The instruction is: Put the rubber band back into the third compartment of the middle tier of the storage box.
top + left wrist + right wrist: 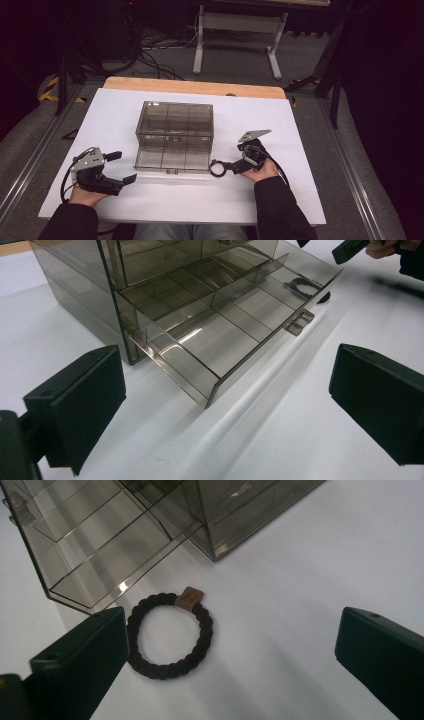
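A smoky clear drawer box (175, 122) stands mid-table with its bottom drawer (172, 161) pulled out toward me; the divided drawer (225, 325) looks bare inside. A black braided hair tie (217, 168) with a small brown tag lies flat on the table just right of the drawer's front corner. My right gripper (231, 165) is open beside it. In the right gripper view the hair tie (206, 630) rests between the jaws, close to the left one, and the right gripper (230, 630) touches nothing. My left gripper (121, 167) is open left of the drawer, and the left gripper (227, 395) faces the drawer's corner.
The white table top (300, 150) has free room on both sides of the box and along the front edge. A wooden strip (195, 86) runs along the far edge. Beyond it are a grey stand (237, 37) and cables on the floor.
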{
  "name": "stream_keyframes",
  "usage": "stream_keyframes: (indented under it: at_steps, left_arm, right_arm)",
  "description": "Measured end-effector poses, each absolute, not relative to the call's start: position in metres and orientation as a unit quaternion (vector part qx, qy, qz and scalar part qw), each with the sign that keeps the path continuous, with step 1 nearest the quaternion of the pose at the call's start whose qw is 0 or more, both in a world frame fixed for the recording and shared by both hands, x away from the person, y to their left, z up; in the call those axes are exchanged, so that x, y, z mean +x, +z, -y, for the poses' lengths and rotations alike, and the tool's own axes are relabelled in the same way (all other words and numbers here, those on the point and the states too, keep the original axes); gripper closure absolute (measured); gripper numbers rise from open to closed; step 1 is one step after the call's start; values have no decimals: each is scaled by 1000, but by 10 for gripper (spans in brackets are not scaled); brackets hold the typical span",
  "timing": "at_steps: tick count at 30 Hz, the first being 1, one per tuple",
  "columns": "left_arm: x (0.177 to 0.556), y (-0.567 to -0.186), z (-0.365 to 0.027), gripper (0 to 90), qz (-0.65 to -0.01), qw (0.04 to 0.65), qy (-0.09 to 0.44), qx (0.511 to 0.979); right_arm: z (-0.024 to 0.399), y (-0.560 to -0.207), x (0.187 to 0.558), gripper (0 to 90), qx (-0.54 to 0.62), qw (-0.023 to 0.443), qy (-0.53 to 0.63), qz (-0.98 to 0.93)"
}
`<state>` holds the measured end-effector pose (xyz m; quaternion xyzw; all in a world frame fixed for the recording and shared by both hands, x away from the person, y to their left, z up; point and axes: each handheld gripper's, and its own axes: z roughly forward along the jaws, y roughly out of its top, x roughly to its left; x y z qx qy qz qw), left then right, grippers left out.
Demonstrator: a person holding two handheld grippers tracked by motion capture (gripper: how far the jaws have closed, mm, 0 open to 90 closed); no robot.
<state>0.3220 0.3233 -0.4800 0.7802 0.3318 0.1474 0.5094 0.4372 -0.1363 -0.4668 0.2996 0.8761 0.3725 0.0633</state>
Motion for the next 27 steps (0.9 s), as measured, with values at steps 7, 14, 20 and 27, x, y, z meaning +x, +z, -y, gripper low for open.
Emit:
stream_keyframes:
  at_steps: [7, 14, 20, 27]
  left_arm:
    - [322, -480, -323, 23, -330, 509, 147, 781]
    - [322, -480, -323, 23, -329, 509, 147, 781]
    - [321, -480, -322, 23, -329, 509, 147, 782]
    - [322, -480, -323, 24, -329, 509, 146, 782]
  right_arm:
    - [131, -475, 439, 51, 295, 61, 352, -886]
    - [130, -475, 438, 160, 292, 57, 359, -884]
    - [128, -475, 437, 260, 285, 51, 364, -885]
    - [123, -477, 437, 437, 271, 41, 365, -890]
